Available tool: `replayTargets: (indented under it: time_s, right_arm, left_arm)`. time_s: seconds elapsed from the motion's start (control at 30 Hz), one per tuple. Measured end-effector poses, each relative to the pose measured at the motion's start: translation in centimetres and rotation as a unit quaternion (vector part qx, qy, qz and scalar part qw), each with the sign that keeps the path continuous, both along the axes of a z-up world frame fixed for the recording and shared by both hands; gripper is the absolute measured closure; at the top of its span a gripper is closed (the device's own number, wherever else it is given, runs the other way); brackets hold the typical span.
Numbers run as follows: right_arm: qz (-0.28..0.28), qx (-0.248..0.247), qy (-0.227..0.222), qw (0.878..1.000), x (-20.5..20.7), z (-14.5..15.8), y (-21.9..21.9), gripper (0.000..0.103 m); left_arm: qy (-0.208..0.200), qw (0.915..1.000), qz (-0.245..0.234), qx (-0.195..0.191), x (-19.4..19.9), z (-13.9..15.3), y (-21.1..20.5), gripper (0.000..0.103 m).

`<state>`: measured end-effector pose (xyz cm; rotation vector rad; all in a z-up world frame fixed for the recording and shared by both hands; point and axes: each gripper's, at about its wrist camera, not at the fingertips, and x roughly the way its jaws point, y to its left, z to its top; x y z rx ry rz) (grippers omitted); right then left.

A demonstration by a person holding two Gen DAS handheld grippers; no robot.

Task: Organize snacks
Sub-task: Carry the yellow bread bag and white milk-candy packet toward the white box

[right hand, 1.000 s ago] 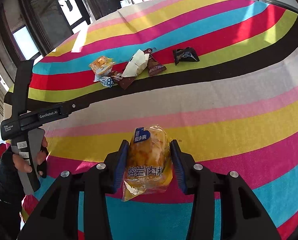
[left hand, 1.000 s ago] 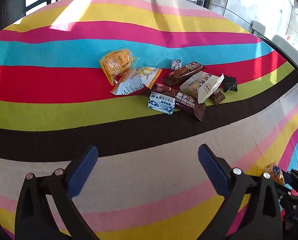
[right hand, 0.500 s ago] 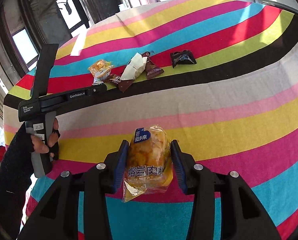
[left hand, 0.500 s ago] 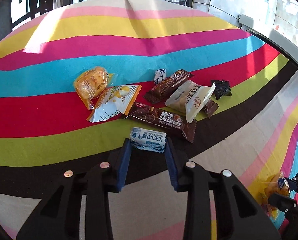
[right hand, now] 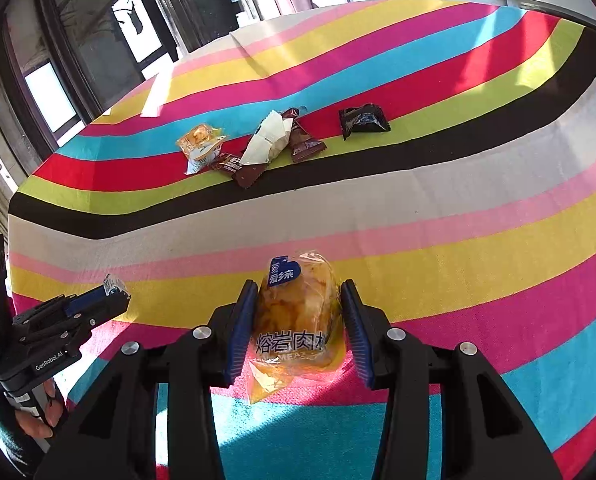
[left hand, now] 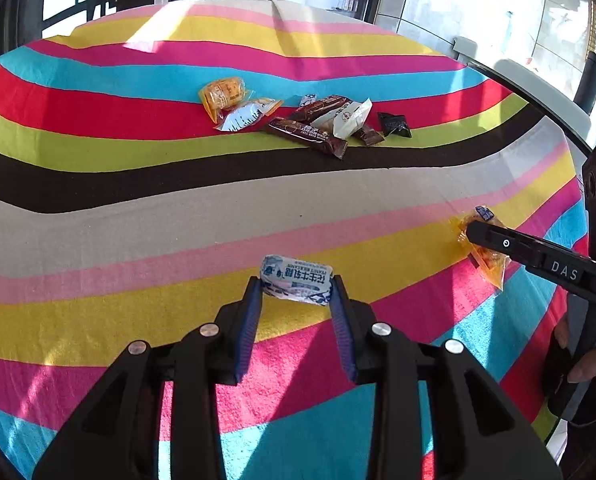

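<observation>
My left gripper (left hand: 296,294) is shut on a small white-and-blue candy packet (left hand: 296,283), held over the yellow and pink stripes near me. My right gripper (right hand: 297,308) is shut on a yellow bread packet (right hand: 296,316) with a blue label. That right gripper also shows in the left wrist view (left hand: 482,242), at the right. The left gripper shows in the right wrist view (right hand: 112,294), at the left. A pile of snacks lies far off on the red and green stripes: an orange packet (left hand: 221,94), a long brown bar (left hand: 305,136), a white packet (left hand: 347,118), a black packet (left hand: 393,125).
A striped cloth (left hand: 138,208) covers the whole table. Windows and dark frames (right hand: 98,40) stand beyond its far edge. A white ledge (left hand: 537,92) runs along the right side. The person's gloved hand (right hand: 30,420) holds the left gripper's handle.
My left gripper closed on the white-and-blue candy packet at the pile and has pulled it back toward me, beside the right gripper. The right gripper has stayed put with the bread packet.
</observation>
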<state>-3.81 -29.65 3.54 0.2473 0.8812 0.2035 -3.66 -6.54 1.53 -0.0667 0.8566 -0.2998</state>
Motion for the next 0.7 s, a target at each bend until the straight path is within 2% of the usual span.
replayTargets:
  time_s: [0.3,0.7]
  right_arm:
    - [-0.017,-0.007,0.003,1.0,0.1,-0.2,-0.2,0.06]
    - [-0.016,-0.016,0.004,1.0,0.3,-0.2,0.1,0.06]
  left_arm:
    - [0.011,0.9992,0.031,-0.022,0.5,-0.3,1.4,0.069]
    - [0.009,0.9993,0.036,-0.001,0.7,-0.2,1.0,0.069]
